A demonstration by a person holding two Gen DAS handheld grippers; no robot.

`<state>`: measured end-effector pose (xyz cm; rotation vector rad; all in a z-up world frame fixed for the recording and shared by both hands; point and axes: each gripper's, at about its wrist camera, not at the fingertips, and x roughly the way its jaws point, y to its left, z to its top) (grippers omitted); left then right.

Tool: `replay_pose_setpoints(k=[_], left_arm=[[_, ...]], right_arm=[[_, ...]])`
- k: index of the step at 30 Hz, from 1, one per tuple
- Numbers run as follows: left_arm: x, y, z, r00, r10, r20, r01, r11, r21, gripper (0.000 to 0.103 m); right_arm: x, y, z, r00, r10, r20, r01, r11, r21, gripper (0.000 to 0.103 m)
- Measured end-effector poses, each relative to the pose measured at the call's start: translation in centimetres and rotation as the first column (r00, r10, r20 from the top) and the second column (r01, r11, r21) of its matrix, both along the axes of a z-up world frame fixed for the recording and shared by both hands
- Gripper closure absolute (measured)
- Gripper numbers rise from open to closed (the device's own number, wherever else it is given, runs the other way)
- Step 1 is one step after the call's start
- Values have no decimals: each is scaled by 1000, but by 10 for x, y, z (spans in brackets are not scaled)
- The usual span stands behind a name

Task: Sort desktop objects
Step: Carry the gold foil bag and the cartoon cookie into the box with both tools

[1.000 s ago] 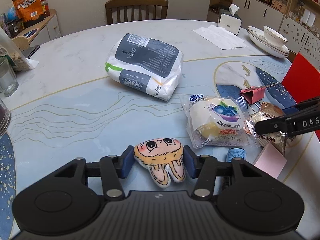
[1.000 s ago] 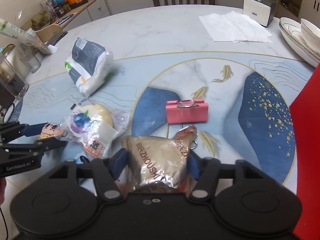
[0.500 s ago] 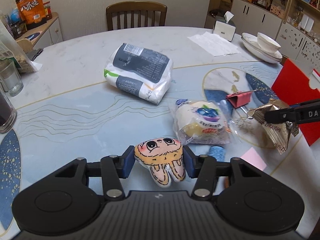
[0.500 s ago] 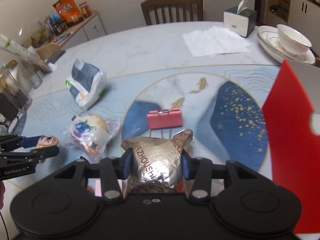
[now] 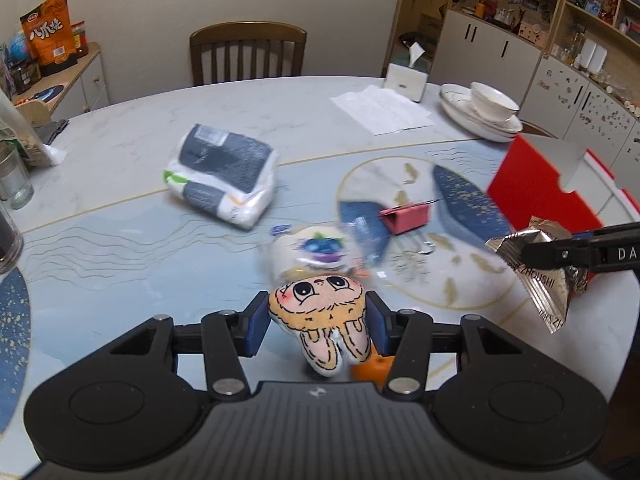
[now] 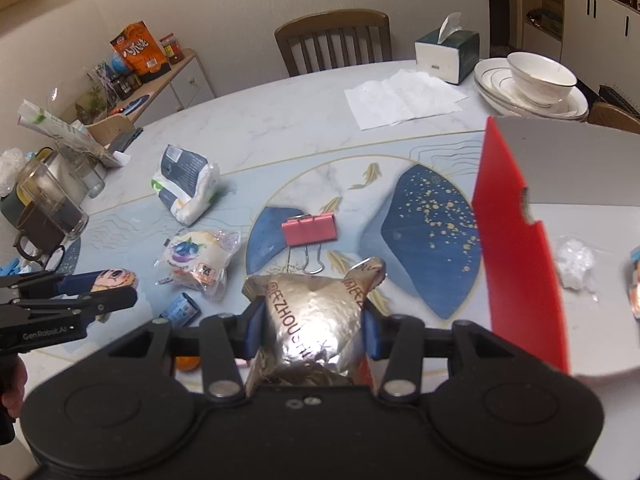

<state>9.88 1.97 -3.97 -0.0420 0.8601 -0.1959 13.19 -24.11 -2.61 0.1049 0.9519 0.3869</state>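
Now plush toy (image 5: 318,312) between left tool (image 5: 318,322) pads.

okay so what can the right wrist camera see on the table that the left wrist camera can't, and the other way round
Only the right wrist view shows the inside of the red box, with a crumpled white wad in it, and the dark mug at the table's left edge.

Only the left wrist view shows the plush toy face-on, clamped in the left gripper.

Both show the silver snack packet clamped in the right gripper, the pink binder clip, the blueberry bun packet, the tissue pack and the stacked dishes.
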Motion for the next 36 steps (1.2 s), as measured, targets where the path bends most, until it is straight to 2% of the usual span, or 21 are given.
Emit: replay_pose_setpoints(k=[9,18,27,36], left_arm=[[-13,-54,31,996,-77,45,78,997,-25,54],[-18,-118,57,982,-167,87,171,984,-46,54],[-9,-187,65,966,-236,106,242,969,-42,54],[2,-256,71,941,-318,119,321,947,-5,54]], right_arm=[[-25,-33,34,998,15,55,-16,1000,25,57],[-39,-81,56,997,11,71,-14,999,43,57],[-35,-153,66,994,-48,97,45,998,33,57],[-21,-221,69,987,-103,124,101,995,28,57]])
